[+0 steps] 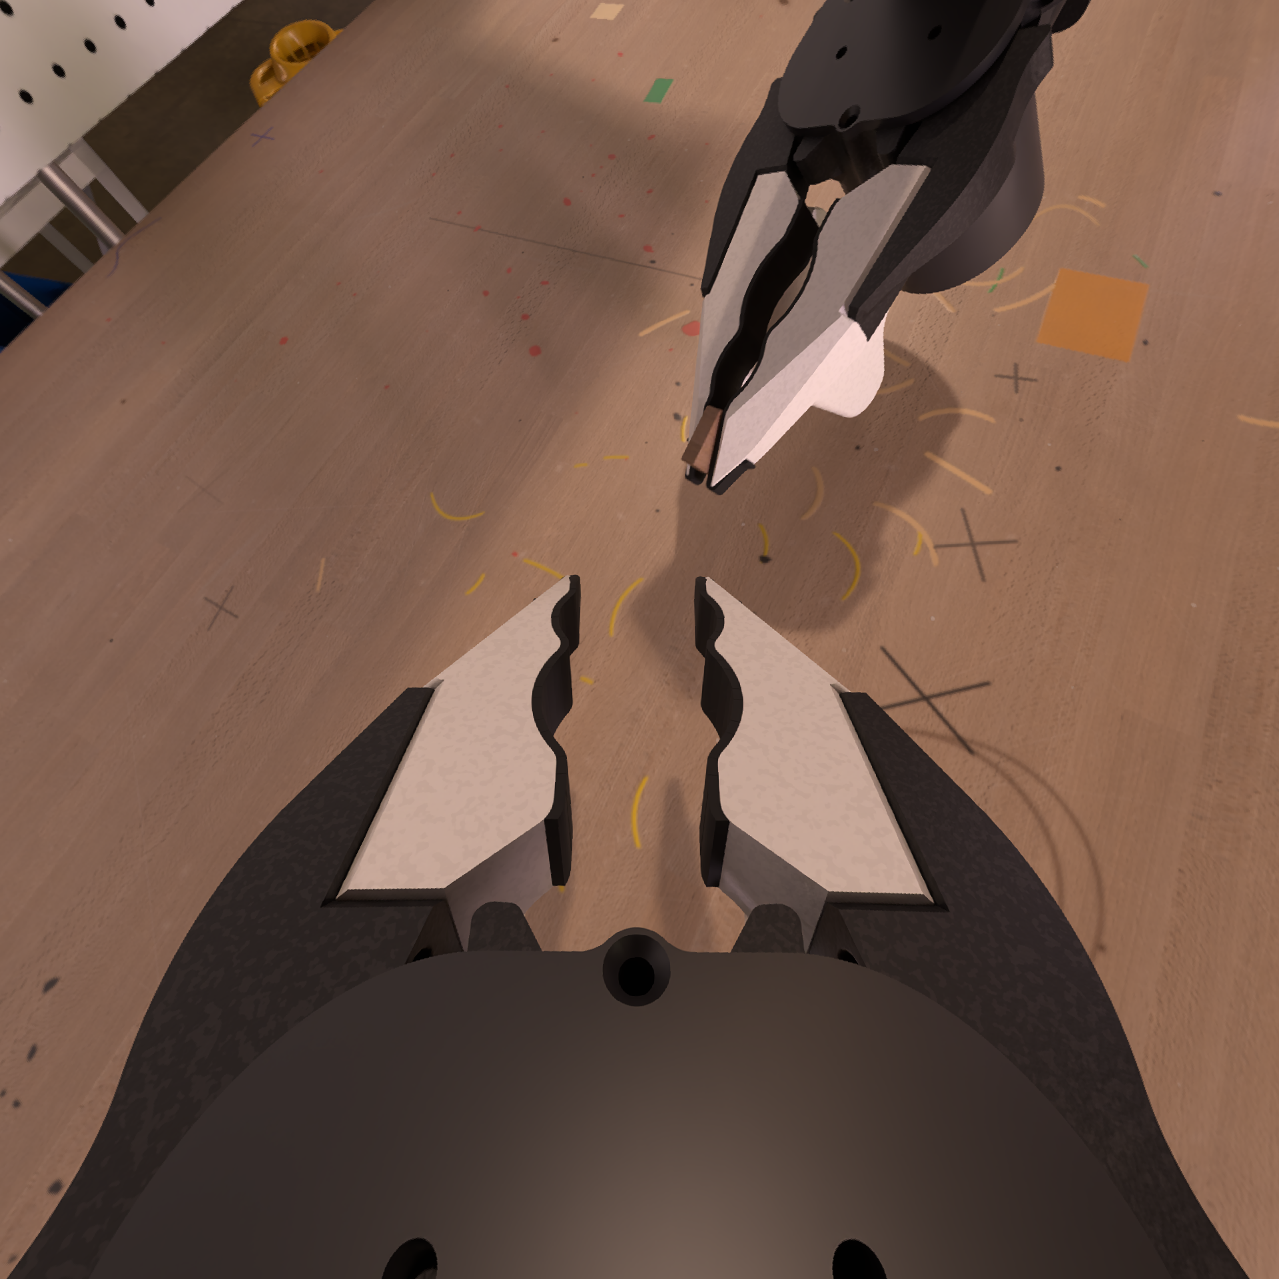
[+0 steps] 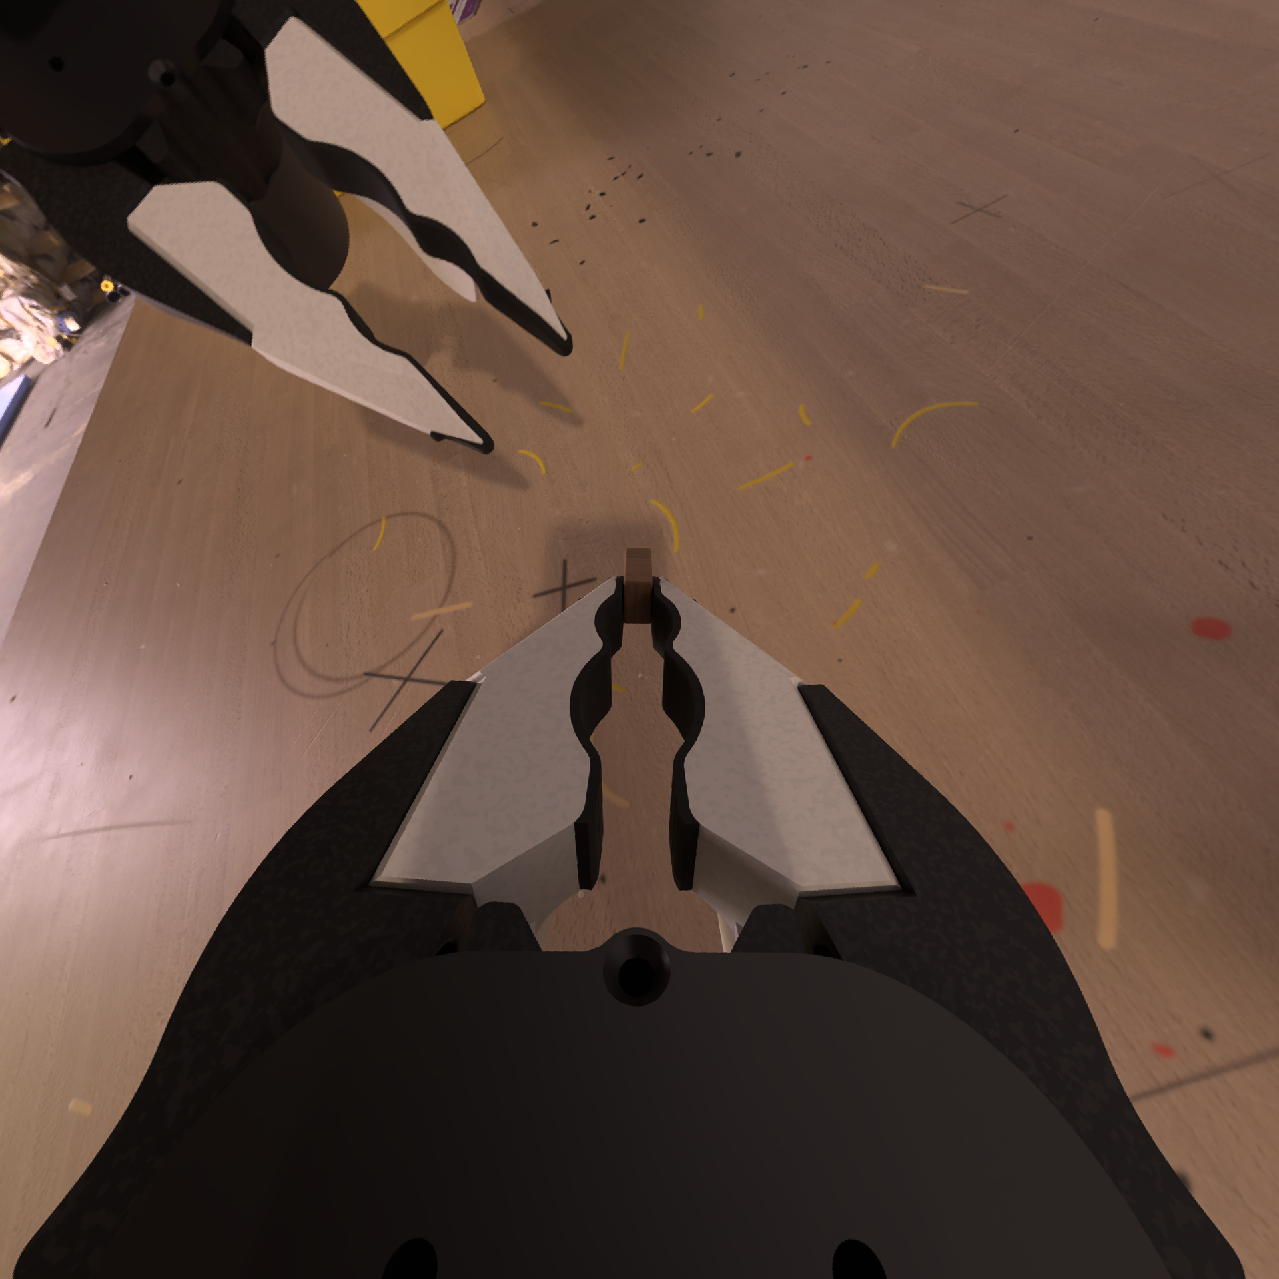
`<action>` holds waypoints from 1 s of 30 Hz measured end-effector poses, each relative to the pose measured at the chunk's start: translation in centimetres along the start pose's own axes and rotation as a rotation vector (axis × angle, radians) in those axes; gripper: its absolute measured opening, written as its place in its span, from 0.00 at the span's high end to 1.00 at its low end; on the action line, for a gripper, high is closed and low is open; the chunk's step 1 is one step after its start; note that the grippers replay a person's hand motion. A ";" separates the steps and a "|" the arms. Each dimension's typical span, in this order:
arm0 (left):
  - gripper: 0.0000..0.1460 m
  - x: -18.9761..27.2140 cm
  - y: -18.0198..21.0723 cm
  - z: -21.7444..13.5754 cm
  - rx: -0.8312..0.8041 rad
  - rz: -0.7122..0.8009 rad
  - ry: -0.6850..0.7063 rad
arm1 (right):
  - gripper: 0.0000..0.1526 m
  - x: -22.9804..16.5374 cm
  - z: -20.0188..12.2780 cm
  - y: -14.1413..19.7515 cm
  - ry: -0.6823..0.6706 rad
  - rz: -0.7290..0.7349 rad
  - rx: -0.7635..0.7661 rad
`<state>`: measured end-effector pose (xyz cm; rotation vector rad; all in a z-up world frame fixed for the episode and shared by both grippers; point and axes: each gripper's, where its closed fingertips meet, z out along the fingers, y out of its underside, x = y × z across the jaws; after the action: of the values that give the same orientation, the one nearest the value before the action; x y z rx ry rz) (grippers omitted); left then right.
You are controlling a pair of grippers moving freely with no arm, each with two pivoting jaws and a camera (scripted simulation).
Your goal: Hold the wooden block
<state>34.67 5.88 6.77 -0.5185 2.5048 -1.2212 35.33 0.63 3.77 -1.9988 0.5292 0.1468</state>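
A small brown wooden block is pinched between the fingertips of my right gripper, which is shut on it and holds it above the wooden table. The same block shows in the left wrist view at the tips of the right gripper, ahead and to the right. My left gripper is open and empty, with its tips a short way before the block. In the right wrist view the left gripper comes in from the upper left, open.
The wooden table bears paint specks, yellow curls and pencil crosses. A yellow mug lies at the far left edge near a white pegboard. An orange patch lies at right. A yellow box stands behind the left gripper.
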 end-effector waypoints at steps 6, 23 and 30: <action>0.78 1.1 -0.1 0.6 -0.078 0.038 -0.032 | 0.96 0.0 0.3 -0.1 -0.004 0.037 0.002; 0.89 0.6 1.2 1.5 -0.209 0.428 0.015 | 0.96 -0.2 0.8 0.3 -0.040 0.028 -0.043; 1.00 0.7 1.4 1.7 -0.203 0.422 0.034 | 0.96 -0.2 0.9 0.6 -0.039 0.024 -0.066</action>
<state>34.50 5.22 4.54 -0.0044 2.6002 -0.8284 34.98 1.25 2.91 -2.0500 0.5300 0.2203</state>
